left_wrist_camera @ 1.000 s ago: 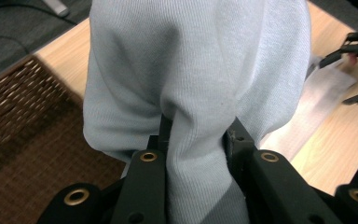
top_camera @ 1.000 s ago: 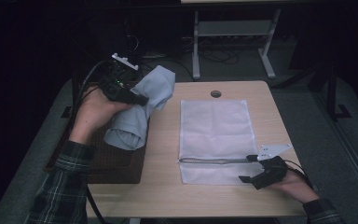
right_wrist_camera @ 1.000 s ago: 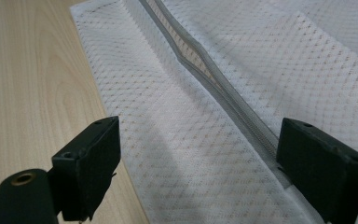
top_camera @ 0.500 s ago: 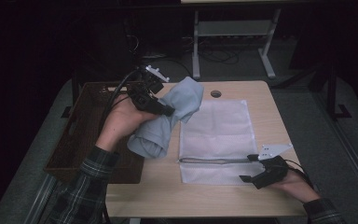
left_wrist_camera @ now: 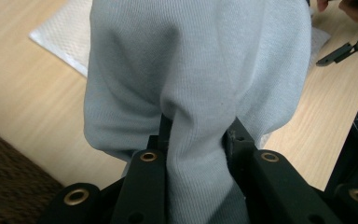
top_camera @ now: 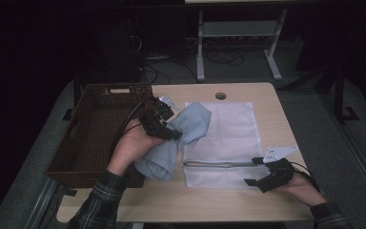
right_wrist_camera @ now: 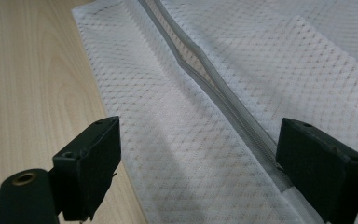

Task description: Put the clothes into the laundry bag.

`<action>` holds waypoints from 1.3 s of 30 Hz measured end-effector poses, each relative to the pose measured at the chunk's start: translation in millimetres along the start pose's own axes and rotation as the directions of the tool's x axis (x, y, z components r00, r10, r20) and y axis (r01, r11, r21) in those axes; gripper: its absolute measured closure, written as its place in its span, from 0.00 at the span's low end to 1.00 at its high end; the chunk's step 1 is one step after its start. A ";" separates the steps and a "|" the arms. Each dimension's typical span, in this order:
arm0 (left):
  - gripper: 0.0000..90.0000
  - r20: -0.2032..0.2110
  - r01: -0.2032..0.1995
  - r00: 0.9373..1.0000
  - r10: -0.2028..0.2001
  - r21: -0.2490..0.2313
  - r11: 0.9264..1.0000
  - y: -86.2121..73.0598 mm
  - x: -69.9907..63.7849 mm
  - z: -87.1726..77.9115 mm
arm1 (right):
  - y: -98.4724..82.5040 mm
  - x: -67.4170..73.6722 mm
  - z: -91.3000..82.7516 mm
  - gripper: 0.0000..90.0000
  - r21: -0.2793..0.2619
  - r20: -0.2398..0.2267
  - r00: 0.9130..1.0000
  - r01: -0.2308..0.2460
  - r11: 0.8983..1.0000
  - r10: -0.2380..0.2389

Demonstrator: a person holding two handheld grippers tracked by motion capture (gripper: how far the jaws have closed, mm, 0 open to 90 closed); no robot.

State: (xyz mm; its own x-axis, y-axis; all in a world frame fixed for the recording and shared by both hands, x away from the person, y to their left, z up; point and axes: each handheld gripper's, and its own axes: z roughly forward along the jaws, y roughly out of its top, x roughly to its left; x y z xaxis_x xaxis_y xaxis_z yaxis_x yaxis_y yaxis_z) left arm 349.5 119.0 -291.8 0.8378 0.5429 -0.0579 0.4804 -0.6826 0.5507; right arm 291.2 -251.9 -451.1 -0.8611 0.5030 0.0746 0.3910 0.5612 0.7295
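My left gripper (top_camera: 170, 132) is shut on a light grey-blue knitted cloth (top_camera: 183, 136), which hangs bunched over the table between the basket and the bag. In the left gripper view the cloth (left_wrist_camera: 196, 70) is pinched between the jaws (left_wrist_camera: 198, 135) and hides most of what lies ahead. A white mesh bag (top_camera: 228, 133) lies flat on the table, its grey zipper (top_camera: 219, 164) running across near the front. My right gripper (top_camera: 255, 172) rests at the zipper's right end. Its jaws (right_wrist_camera: 200, 158) stand open over the mesh (right_wrist_camera: 177, 154), with the zipper (right_wrist_camera: 233, 112) between them.
A dark wicker basket (top_camera: 95, 143) stands at the table's left edge, right beside my left hand. A round cable hole (top_camera: 220, 96) sits at the table's back. Table legs and cables lie on the floor behind.
My left hand has carried the cloth rightward and down, from above the basket to the table beside the mesh bag. The right gripper has stayed in place.
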 end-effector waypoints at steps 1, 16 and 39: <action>0.82 0.002 0.001 1.000 -0.001 0.000 1.000 -2.8 -0.8 2.1 | 0.8 0.6 -0.7 0.14 0.002 0.000 1.000 0.004 1.000 -0.004; 0.82 0.018 0.045 0.999 -0.046 0.033 0.998 -25.8 -2.6 30.7 | 29.7 -7.1 6.2 0.59 -0.072 -0.021 0.999 0.025 0.997 -0.026; 0.82 0.061 0.059 0.996 -0.062 0.050 0.997 -30.1 2.5 42.7 | 47.9 -14.7 67.1 0.76 0.032 -0.117 0.986 0.123 0.992 -0.119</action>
State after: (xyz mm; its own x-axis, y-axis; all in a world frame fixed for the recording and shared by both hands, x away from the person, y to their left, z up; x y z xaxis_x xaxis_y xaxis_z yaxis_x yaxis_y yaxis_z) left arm 348.1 120.0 -344.0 0.8204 0.5538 -0.1426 0.5417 -0.6726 0.5041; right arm 344.4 -188.3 -462.8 -0.9335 0.3524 0.0666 0.2923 0.6398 0.7108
